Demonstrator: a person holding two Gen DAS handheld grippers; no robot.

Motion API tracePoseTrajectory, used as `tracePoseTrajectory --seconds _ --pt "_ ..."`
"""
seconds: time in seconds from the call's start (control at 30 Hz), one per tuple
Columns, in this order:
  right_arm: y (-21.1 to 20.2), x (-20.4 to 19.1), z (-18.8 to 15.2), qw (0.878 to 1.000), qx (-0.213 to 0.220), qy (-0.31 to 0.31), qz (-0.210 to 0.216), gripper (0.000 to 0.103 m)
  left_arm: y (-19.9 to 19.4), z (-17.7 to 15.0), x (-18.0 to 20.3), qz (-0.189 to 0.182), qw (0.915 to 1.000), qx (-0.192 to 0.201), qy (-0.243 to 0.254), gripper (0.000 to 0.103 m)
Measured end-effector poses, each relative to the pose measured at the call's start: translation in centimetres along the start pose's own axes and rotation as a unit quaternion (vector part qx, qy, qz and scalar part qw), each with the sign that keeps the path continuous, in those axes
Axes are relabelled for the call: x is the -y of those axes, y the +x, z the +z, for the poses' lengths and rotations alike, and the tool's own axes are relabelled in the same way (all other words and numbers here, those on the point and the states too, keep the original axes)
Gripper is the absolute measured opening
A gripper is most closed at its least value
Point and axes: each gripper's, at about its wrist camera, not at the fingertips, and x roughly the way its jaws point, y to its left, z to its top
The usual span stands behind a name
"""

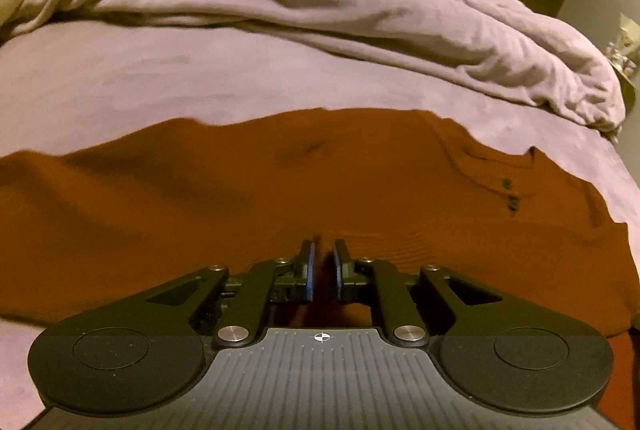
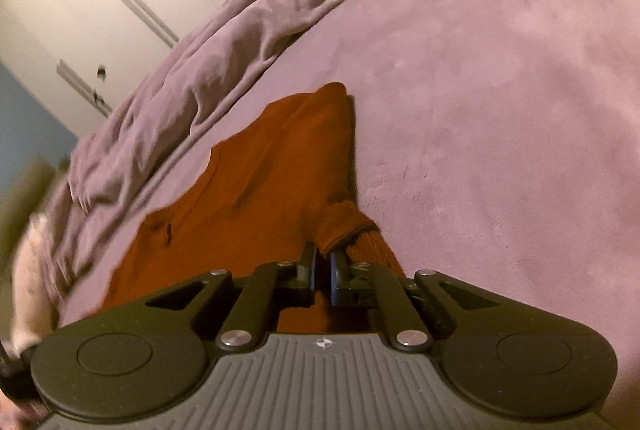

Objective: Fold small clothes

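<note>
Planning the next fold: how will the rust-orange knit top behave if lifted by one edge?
The rust-orange knit top probably droops limply: it lies wrinkled, and its cuff bunches at the right gripper. It likely clings to the fuzzy lilac bed cover rather than sliding. Probably light.

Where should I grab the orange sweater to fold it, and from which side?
Probably by its near edge, low from the near side. The sweater lies flat on the bed, so only edges offer a pinchable fold. The left tongs sit at the ribbed hem; the right tongs already pinch the sleeve cuff. Lift both together.
</note>
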Motion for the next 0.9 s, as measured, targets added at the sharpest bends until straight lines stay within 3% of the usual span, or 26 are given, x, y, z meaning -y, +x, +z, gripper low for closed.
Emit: tracePoseTrajectory --seconds 0.13,0.23,0.3,0.37,0.4,0.5,0.57,0.67,0.83,0.9 --pt "-2.8 -0.6 -0.1 0.998 0.048 -0.036 -0.027 0.009 -0.5 -0.7 -1.8 -0.003 0.9997 -0.013 -0.022 0.012" --pt "-2.8 -1.9 0.0 0.996 0.051 -0.067 -0.021 0.009 -1.2 -0.9 -1.7 -0.023 0.9989 -0.013 -0.038 0.013" --pt "-1.9 -3.4 -0.2 0.995 0.038 -0.096 -0.019 0.009 -1.4 -0.9 -1.1 -0.044 0.9980 -0.017 -0.043 0.021" --pt "-0.9 -4.9 -0.5 0.992 0.028 -0.124 -0.014 0.009 -0.9 -0.8 -0.7 -0.068 0.9956 -0.034 -0.055 0.043" --pt "-0.3 -5.7 -0.8 0.990 0.023 -0.140 -0.010 0.009 -0.5 -0.8 -0.5 -0.072 0.9949 -0.043 -0.055 0.044" --pt "1.2 -7.3 -1.2 0.985 0.010 -0.169 -0.008 0.009 0.1 -0.9 0.3 -0.063 0.9964 -0.040 -0.040 0.043" --pt "2.6 -7.7 -1.4 0.983 -0.011 -0.183 -0.030 0.009 0.2 -0.6 0.5 -0.057 0.9969 -0.037 -0.040 0.026" --pt "3.2 -7.3 -1.8 0.982 -0.012 -0.186 -0.031 0.009 0.1 -0.3 0.7 -0.056 0.9972 -0.032 -0.038 0.014" --pt "3.1 -7.9 -2.7 0.974 -0.005 -0.220 -0.044 0.009 0.5 -0.8 0.5 -0.034 0.9987 -0.027 -0.028 0.013" --pt "3.2 -8.1 -3.2 0.970 0.001 -0.239 -0.048 0.010 0.5 -1.2 0.3 -0.028 0.9991 -0.020 -0.027 0.019"
